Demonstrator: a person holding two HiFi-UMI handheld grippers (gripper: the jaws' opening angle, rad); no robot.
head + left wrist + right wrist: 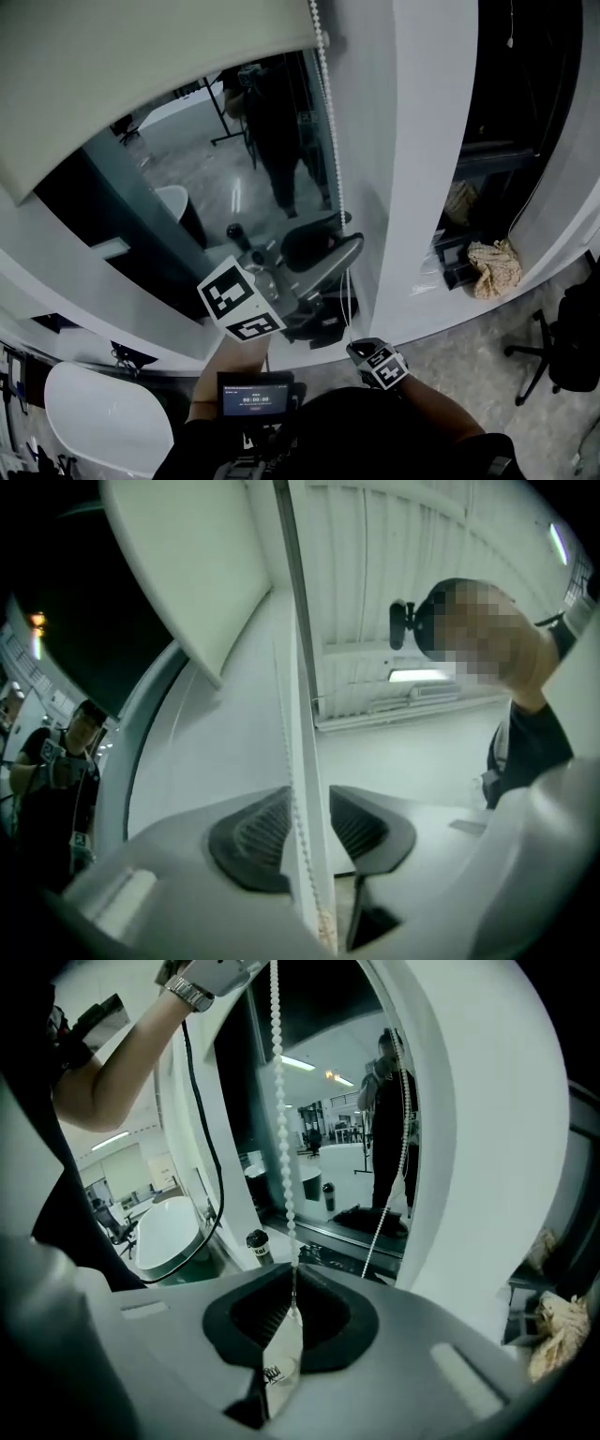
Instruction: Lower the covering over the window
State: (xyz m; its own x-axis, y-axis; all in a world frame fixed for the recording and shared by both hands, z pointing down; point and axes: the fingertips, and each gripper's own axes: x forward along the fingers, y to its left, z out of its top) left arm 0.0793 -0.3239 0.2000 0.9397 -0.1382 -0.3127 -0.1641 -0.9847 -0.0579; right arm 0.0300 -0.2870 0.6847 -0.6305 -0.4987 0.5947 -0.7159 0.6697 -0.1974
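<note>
**Window station: blind high, chain gripped low**

- Roller blind (141,66): pale fabric, rolled high, covering only the upper left part of the window glass (234,187). Bottom edge slanted across the head view, dark glass bare beneath.
- Bead chain (330,122): white, hanging down the right side of the glass, just beside the white window frame (384,187). Routed through both grippers.
- Left gripper (309,834): the higher of the two in the head view, aimed upward along the frame. Jaws released and standing apart, chain running through the gap close to the left pad, pressed by neither.
- Right gripper (292,1299): lower, close to the body. Jaws clenched on the bead chain, strand entering between the ribbed dark pads at their tips and drawn straight above them.
- Markings: black-and-white square markers on each gripper's cube.
- Display (255,394): small screen on a dark unit below the left forearm, with a row of light figures too small to read.
- Cup (258,1244): dark, at the foot of the glass, left of the chain. Pale label band with short print, not legible.
- Pale item (281,1358): glimpsed through the slit under the right pads. Small dark logo-like print, unreadable.
- Reflection (281,131): dark-clothed person, mirrored in the glass.
- Cloth (495,267): crumpled, beige, in the dark recess right of the frame.
- Chair (548,356): black, wheeled base on speckled floor, far right.
</note>
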